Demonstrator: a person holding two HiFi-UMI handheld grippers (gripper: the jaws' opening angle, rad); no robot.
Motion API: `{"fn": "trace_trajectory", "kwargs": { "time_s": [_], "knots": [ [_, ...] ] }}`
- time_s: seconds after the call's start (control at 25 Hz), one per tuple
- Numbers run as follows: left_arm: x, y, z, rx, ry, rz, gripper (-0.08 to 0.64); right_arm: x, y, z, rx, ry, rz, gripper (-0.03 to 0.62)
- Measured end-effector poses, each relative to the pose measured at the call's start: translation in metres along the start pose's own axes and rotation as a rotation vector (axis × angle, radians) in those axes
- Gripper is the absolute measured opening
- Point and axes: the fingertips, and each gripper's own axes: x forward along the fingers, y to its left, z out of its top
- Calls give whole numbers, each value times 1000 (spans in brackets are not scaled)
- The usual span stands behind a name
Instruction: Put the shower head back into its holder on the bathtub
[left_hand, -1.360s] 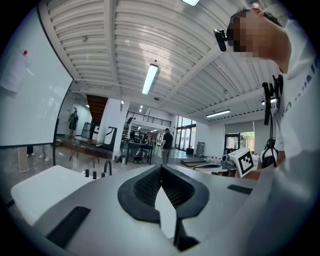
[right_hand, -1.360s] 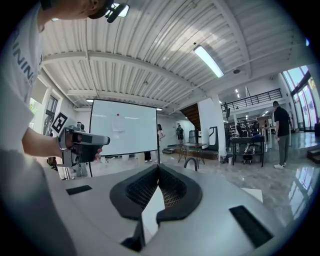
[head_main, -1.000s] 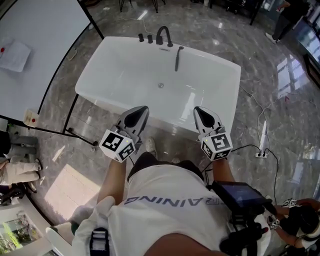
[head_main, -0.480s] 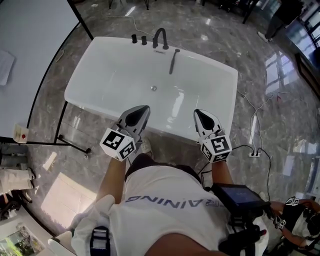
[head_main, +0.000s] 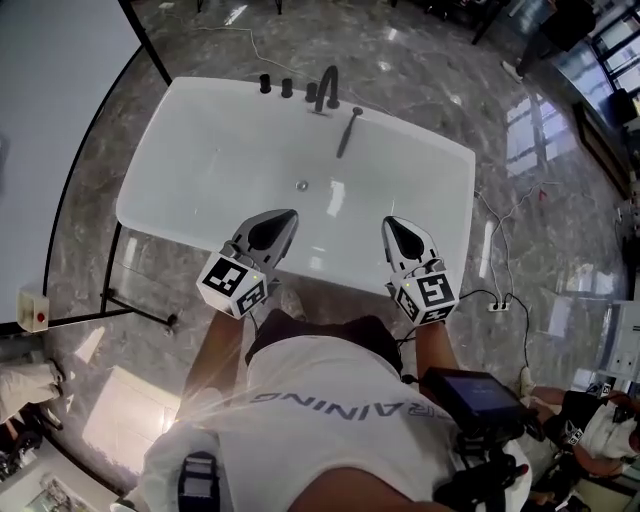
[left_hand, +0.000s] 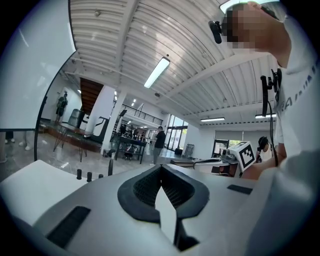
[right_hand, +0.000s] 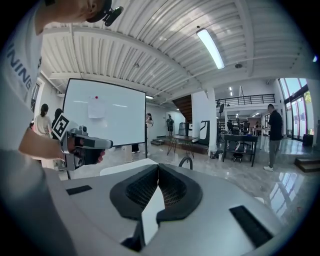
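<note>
- Grey marble floor fills the head view, and the white bathtub now sits lower and nearer in the frame than a second ago. The person has walked up to its near rim.
- The left tool and the right tool have come along with the person and now overlap that near rim. Both have their jaws pressed together with nothing between them.
- The shower head has not moved. It lies slanted at the far edge of the tub, just right of the black faucet.
- Two dark knobs stand to the left of the faucet. I cannot tell which fitting on that rim is the holder.
- By my judgement the approach is nearly done and the grasp not yet begun. A tool must first open.
- The whole basin lies between the tools and the shower head, so it calls for a long reach or a walk round.
- Going round at frame left means passing the whiteboard and its stand foot.
- Going round at the right means stepping over cables and a power strip.
</note>
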Motion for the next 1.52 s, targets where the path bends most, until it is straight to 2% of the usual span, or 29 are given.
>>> {"fn": "trace_trajectory", "kwargs": {
  "time_s": [0.24,0.6,0.76,0.96,1.2,1.32,1.52],
  "knots": [
    [8,32,2,-30,6,-13,17,31,0,2,-5,25,-18,11],
    [52,10,4,-14,26,-30,15,25,-38,-3,0,10,-7,11],
    [80,-4,6,-6,31,13,17,19,-69,-9,-33,10,34,11],
    [120,-19,-4,-2,30,92,17,21,-113,-24,-108,30,125,11],
    [154,3,-15,-21,8,152,17,58,-149,-42,-162,42,171,11],
    [158,23,-21,-42,-5,162,17,84,-152,-54,-225,71,181,11],
    [167,84,-57,-50,9,165,17,160,-167,-99,-468,167,151,12]
  ]
}}
